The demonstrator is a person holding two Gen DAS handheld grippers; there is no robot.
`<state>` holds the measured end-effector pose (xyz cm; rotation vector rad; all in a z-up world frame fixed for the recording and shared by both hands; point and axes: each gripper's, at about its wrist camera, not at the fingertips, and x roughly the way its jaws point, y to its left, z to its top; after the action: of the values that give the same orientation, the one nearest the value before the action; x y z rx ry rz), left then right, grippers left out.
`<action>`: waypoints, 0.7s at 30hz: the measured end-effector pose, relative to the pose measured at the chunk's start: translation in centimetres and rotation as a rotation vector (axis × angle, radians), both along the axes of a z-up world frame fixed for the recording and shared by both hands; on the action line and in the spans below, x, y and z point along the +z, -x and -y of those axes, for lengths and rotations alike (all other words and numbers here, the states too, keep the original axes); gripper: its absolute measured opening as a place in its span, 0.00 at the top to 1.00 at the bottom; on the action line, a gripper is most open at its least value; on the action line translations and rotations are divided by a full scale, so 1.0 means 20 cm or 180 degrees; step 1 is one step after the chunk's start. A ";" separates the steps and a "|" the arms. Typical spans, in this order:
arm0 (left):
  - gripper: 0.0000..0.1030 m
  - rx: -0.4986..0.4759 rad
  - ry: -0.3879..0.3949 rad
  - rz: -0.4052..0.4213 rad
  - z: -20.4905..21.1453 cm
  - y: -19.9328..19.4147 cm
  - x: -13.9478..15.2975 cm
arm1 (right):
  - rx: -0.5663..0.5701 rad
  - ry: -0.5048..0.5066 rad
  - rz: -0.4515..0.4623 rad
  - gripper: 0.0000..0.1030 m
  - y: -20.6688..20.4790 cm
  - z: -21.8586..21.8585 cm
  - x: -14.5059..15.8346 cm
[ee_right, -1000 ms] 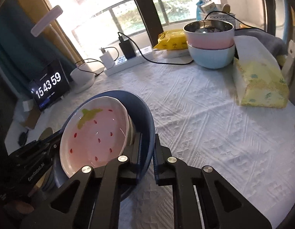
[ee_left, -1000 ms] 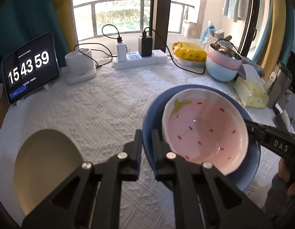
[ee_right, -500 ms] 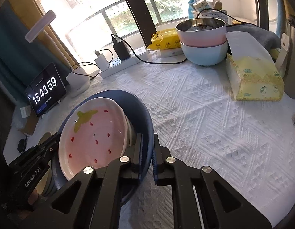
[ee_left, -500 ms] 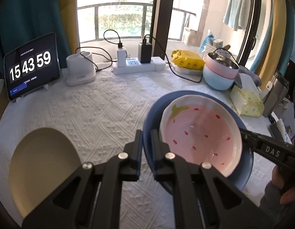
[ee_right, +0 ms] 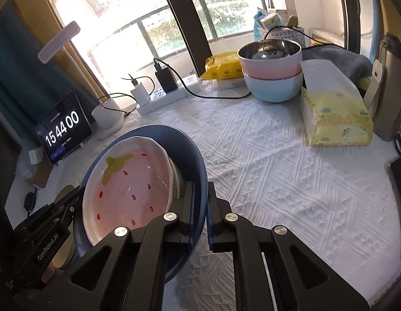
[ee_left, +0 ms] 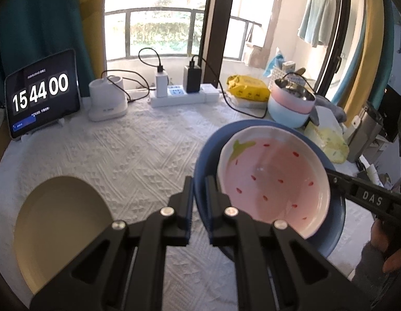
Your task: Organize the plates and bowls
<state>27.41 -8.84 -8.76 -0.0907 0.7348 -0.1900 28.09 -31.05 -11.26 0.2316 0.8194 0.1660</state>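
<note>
Cream plate: at your far left, near the worktop's left edge, flat on the white textured cloth. Open cloth: between it and the blue plate, and a wider clear stretch to the right up to the tissue box. Left gripper: your fingers clamped on the blue plate's left rim. Strawberry dish: resting inside the blue plate. Right gripper: fingers clamped on the opposite rim. Back edge: clock tablet, white lamp base, power strip, yellow packet, stacked pink and blue bowls. Beyond: balcony window.
</note>
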 end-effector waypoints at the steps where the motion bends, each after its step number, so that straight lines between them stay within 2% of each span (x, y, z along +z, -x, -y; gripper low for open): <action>1: 0.94 -0.0001 0.0003 0.0011 0.00 0.01 0.01 | -0.0002 -0.0002 0.0010 0.92 0.01 0.00 0.01; 13: 0.94 0.0058 0.0099 0.0183 -0.13 0.10 0.14 | 0.0058 -0.0023 0.0150 0.92 0.07 -0.09 0.14; 21: 0.93 0.0159 0.0139 0.0235 -0.27 0.16 0.17 | 0.0147 0.0012 0.0201 0.92 0.10 -0.23 0.21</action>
<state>24.18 -3.39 -5.31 -0.1427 0.6545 -0.1610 26.07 -26.39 -7.11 0.2030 0.7627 0.2142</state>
